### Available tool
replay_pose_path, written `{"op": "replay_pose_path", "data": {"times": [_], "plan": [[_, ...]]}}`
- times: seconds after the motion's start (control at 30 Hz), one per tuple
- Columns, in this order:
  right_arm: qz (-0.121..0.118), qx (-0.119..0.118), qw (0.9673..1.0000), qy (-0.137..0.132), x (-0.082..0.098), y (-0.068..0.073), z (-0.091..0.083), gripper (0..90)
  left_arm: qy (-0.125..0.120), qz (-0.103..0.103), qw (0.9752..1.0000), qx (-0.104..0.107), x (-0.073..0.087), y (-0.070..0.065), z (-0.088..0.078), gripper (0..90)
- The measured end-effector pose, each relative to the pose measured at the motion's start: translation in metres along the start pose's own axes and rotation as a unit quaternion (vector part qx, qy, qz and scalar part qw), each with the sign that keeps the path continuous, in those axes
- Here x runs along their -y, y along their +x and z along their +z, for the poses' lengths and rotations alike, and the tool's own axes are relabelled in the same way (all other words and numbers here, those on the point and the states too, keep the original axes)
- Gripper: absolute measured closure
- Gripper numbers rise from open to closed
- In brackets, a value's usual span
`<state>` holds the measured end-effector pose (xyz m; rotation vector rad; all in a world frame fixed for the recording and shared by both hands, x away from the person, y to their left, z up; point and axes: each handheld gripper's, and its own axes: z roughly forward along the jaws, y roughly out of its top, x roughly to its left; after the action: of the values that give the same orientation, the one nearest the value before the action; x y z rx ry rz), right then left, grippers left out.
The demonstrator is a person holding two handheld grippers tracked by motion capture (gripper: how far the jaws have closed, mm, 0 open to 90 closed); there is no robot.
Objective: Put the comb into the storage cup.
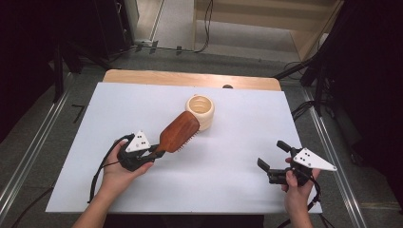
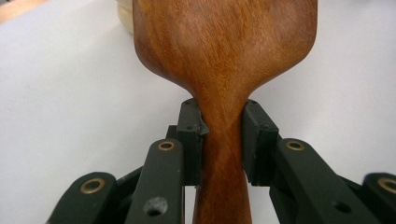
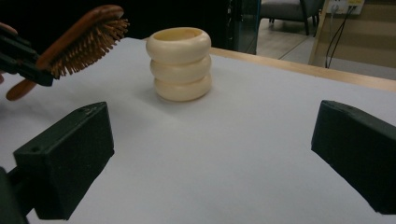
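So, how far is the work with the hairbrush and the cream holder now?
Done: the left gripper is shut on the neck of the wooden hairbrush and holds it lifted off the white table, bristles down. In hand: the brush head hangs beside the cream ringed holder, not inside it. Left: probably putting the brush into the holder. The right gripper is open, holding nothing.

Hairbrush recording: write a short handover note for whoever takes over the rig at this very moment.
Left gripper: shut on the neck of the wooden hairbrush, pads clamping both sides of the handle; brush held off the table, bristles down, head angled toward the cream ribbed cup.
Right gripper: open, holding nothing, over the white table cover to the right.
Cup: upright, mid-table, toward the far side.
Done: brush picked up.
Left: probably to stand the brush in the cup; it is not in yet. The right gripper may need to steady the cup.
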<state>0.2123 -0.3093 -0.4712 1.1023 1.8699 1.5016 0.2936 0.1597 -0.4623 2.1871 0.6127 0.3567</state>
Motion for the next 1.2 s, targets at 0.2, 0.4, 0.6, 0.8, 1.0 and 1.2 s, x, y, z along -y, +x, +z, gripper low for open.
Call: {"op": "replay_pose_path", "data": {"times": [0.2,0.4,0.6,0.8,1.0,1.2], "plan": [[0.002,-0.014,0.9998,-0.012,-0.019,0.01,0.01,0.0,-0.021,0.002,0.9998,-0.006,-0.004,-0.004,-0.002,72.7],[0.01,-0.025,0.9996,-0.009,-0.038,0.02,0.026,0.0,-0.038,-0.003,0.9993,-0.005,-0.007,-0.005,-0.004,72.7],[0.014,-0.033,0.9994,-0.002,-0.058,0.029,0.042,0.0,-0.056,-0.005,0.9984,-0.003,-0.011,-0.008,-0.003,72.7],[0.008,-0.048,0.9988,-0.003,-0.072,0.044,0.058,0.0,-0.075,-0.012,0.9971,-0.004,-0.015,-0.014,0.0,72.7],[0.013,-0.064,0.9979,-0.003,-0.074,0.06,0.073,0.0,-0.102,-0.022,0.9945,0.007,-0.014,-0.024,0.005,72.7],[0.036,-0.088,0.9954,-0.003,-0.075,0.077,0.081,0.0,-0.119,-0.021,0.9926,-0.001,-0.014,-0.036,0.009,72.7]]}}
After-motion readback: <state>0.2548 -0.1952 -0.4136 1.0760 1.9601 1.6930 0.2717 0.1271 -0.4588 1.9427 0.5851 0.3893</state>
